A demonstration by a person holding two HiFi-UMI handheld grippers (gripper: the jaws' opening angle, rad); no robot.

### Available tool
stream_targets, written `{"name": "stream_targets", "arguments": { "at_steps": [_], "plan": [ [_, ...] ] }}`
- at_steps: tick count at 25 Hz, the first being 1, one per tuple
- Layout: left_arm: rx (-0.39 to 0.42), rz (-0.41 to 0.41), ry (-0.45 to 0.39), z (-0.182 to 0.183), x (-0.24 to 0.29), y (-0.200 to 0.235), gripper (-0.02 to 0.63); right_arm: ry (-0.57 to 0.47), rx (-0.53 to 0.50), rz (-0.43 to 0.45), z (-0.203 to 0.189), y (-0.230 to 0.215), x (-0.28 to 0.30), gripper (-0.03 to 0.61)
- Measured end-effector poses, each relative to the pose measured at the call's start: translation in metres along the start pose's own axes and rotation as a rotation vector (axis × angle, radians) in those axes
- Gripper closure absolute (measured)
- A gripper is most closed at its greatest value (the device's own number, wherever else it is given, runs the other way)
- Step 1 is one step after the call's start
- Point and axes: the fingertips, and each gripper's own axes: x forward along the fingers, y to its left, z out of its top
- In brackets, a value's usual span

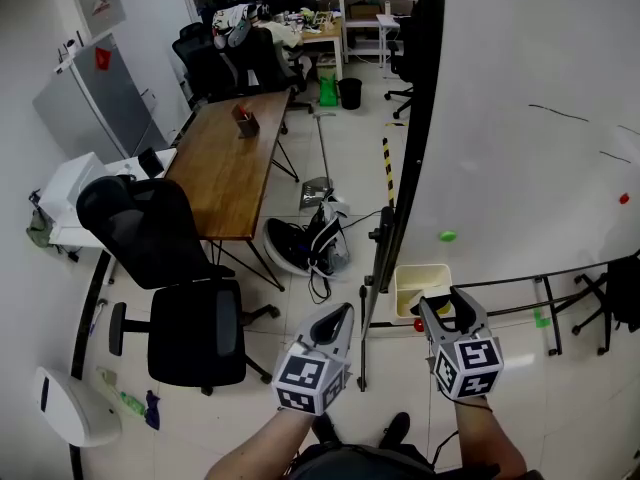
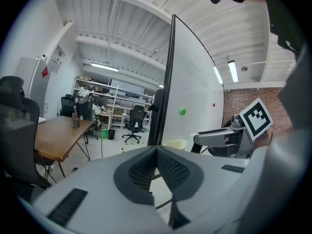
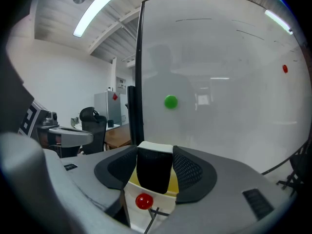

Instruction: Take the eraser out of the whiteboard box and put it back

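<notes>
The eraser (image 3: 155, 168), black with a white top, stands upright between the jaws of my right gripper (image 3: 155, 165), which is shut on it. It sits just above the cream whiteboard box (image 3: 146, 216), whose yellow inside shows behind it. In the head view the box (image 1: 409, 280) hangs at the lower left corner of the whiteboard (image 1: 520, 118), and the right gripper (image 1: 447, 304) is right over its near edge. My left gripper (image 1: 336, 320) hangs to the left of the box, jaws shut with nothing between them (image 2: 156, 149).
A red magnet (image 3: 143, 201) sticks to the box front and a green magnet (image 1: 447, 236) to the board. A black office chair (image 1: 170, 268), a wooden table (image 1: 225, 158) and bags on the floor (image 1: 310, 243) lie to the left.
</notes>
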Motion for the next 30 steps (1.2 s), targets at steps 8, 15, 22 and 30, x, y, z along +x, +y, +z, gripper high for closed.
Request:
{"name": "stream_targets", "arguments": {
  "at_steps": [8,15,22,30],
  "plan": [
    [-0.018,-0.009,0.053,-0.029,0.008,0.011,0.586,0.075,0.003,-0.014,-0.040,0.001,0.023,0.327],
    [-0.021,-0.011,0.058,-0.030,0.010,0.015,0.586,0.086,-0.028,-0.019,-0.043,0.004,0.030,0.327],
    [-0.013,-0.017,0.032,-0.013,0.001,0.012,0.586,0.108,-0.040,-0.036,-0.041,0.006,0.029,0.325],
    [0.002,-0.008,-0.002,0.009,-0.019,0.005,0.586,0.073,-0.054,-0.034,-0.018,0.011,0.011,0.324]
  ]
}}
